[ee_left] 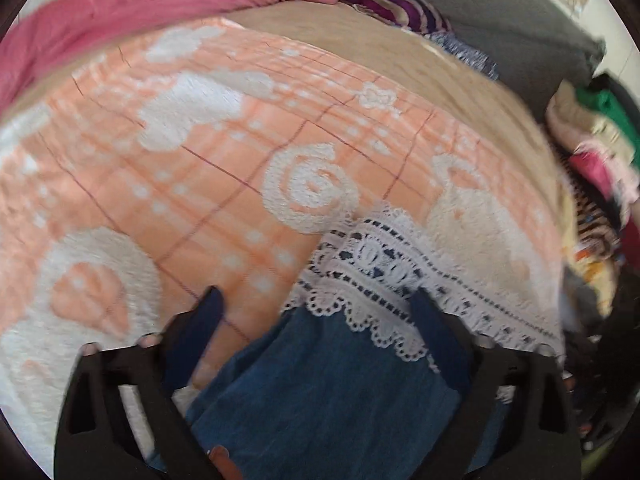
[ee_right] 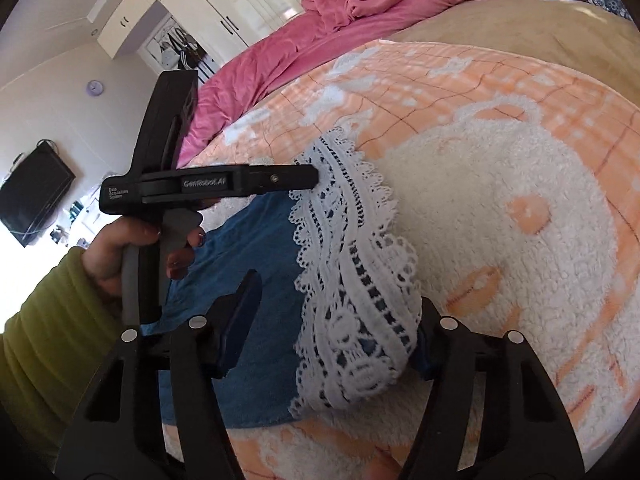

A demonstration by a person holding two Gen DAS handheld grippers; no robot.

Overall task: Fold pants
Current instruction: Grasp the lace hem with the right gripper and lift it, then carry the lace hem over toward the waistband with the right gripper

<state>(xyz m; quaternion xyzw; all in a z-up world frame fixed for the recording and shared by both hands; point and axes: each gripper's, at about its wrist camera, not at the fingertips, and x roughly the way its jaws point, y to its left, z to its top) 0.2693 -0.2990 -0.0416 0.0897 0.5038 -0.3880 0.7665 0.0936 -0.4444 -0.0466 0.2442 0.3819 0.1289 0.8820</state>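
A bed [ee_right: 520, 52] carries an orange-and-white patterned blanket [ee_left: 192, 184], with a pink cover [ee_right: 320, 36] bunched along its far edge. On the blanket, well inside its edges, lie blue denim pants [ee_right: 260, 264] with a white lace hem [ee_right: 360, 280]. The right gripper [ee_right: 336, 320] stands with its 2 fingers apart, straddling the lace. The left gripper [ee_left: 316, 300], likewise apart, hangs over the denim and lace; the right wrist view shows its tip at the hem.

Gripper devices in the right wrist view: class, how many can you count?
2. The left gripper reaches sideways onto the lace hem; the right gripper is at the bottom, fingers spread around the pants.
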